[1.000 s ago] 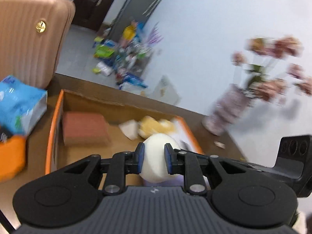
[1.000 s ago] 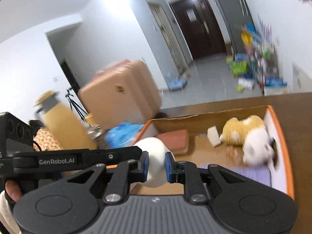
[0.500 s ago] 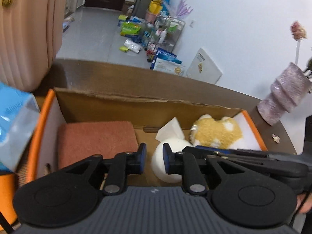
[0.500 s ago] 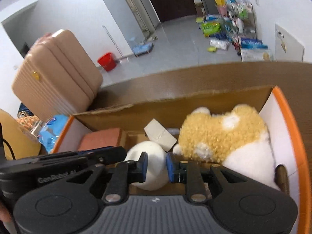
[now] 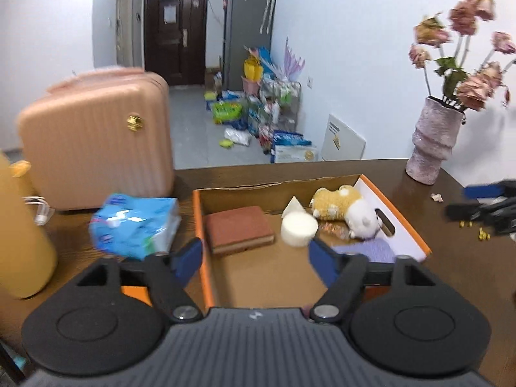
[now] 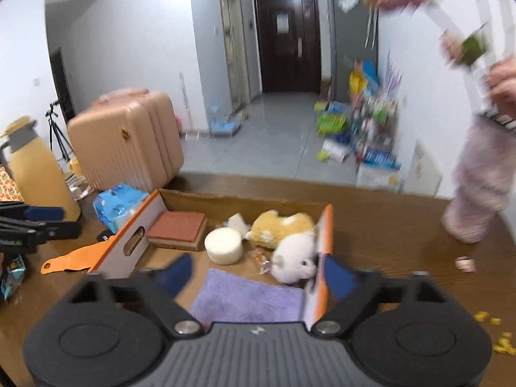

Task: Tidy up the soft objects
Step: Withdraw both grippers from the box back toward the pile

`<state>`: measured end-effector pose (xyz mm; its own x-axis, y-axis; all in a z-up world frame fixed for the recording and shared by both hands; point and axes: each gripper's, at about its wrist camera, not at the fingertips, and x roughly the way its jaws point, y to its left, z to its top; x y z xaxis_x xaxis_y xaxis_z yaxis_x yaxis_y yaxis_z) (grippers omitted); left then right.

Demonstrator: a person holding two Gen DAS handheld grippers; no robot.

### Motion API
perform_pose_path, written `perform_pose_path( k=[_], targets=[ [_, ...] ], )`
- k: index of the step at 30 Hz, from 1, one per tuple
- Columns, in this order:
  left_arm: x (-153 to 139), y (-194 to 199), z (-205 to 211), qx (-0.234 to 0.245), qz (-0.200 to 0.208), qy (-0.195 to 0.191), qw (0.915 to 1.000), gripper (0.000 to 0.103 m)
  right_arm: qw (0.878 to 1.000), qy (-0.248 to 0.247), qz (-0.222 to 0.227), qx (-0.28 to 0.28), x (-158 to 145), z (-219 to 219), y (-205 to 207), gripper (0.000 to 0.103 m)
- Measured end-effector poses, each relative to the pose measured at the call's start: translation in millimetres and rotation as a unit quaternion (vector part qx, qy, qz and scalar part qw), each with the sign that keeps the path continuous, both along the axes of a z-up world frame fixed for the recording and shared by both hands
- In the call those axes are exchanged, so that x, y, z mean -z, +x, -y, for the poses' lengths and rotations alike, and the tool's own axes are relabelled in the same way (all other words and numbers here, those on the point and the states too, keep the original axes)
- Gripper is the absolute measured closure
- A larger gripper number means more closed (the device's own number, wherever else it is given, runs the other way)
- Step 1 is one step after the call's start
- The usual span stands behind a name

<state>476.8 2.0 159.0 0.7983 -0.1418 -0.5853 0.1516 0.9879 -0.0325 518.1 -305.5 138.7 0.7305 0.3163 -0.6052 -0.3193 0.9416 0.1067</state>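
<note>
Room: white walls, grey tiled floor, a dark door at the far end with a heap of coloured packages beside it.
Tabletop (image 5: 451,277): dark brown wood, carrying everything below.
Suitcase (image 5: 96,142): pink and ribbed, upright at the far left edge of the tabletop.
Box (image 5: 201,258): open cardboard with an orange rim, mid-tabletop, reaching toward the far edge.
Left gripper (image 5: 254,258): empty, its blue-padded fingers (image 5: 188,258) spread wide, hanging over the near end of the box.
Right gripper (image 6: 258,274): empty, fingers (image 6: 175,274) spread wide, above the purple cloth at the near right of the box.
Bottle (image 5: 19,235): yellow, blurred, at the left edge of the tabletop.
Vase (image 5: 430,142): mauve and ridged, holding dried pink flowers, at the far right corner.
Tissue pack (image 5: 135,222): blue, just beside the box's left wall.
Purple cloth (image 6: 248,300): flat on the box floor, near right corner.
Brown sponge block (image 5: 238,233): in the box's left half.
Plush toy (image 5: 348,209): yellow and white, lying against the box's right wall.
White foam roll (image 5: 298,232): standing on end on the box floor, between the brown block and the plush, clear of both grippers.
White wedge (image 5: 292,206): just behind the roll, toward the far wall.
</note>
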Motion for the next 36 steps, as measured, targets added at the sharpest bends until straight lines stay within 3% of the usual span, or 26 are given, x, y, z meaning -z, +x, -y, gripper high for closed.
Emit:
perform_pose_path(
  k=[9, 11, 16, 19, 22, 26, 28, 36],
  targets=[
    [-8.5, -104.9, -2.0, -0.008, 0.051, 0.021, 0.9985, 0.020, 0.998, 0.012, 0.052, 0.018, -24.8, 26.7, -110.0, 0.010],
    [-4.4, -136.6, -2.6, -0.020, 0.082, 0.014, 0.9963, 0.014, 0.997, 0.013, 0.064, 0.031, -21.2, 26.2, -134.0, 0.010],
    [45.2, -228.1, 4.0, -0.056, 0.142, -0.003, 0.9883, 0.013, 0.992, 0.046, 0.116, 0.031, 21.4, 21.1, -216.9, 0.005],
    [82.1, -270.4, 10.0, -0.063, 0.124, -0.028, 0.9899, 0.013, 0.992, 0.043, 0.118, 0.032, 62.4, 8.6, -261.4, 0.005],
    [108.9, -294.4, 17.3, -0.056, 0.097, -0.013, 0.9936, 0.013, 0.994, 0.035, 0.100, 0.037, 97.8, -3.3, -302.1, 0.005],
    [115.2, -294.2, 11.9, -0.052, 0.088, -0.011, 0.9947, 0.013, 0.996, 0.049, 0.068, 0.018, 112.2, -8.5, -327.4, 0.005],
    [116.2, -284.7, 8.4, -0.058, 0.093, -0.014, 0.9939, 0.013, 0.996, 0.038, 0.082, 0.020, 107.8, -13.3, -328.4, 0.005],
    [142.9, -208.4, -5.4, -0.080, 0.083, 0.013, 0.9932, 0.014, 0.996, 0.023, 0.087, 0.024, 114.9, -36.0, -308.0, 0.005]
  ],
)
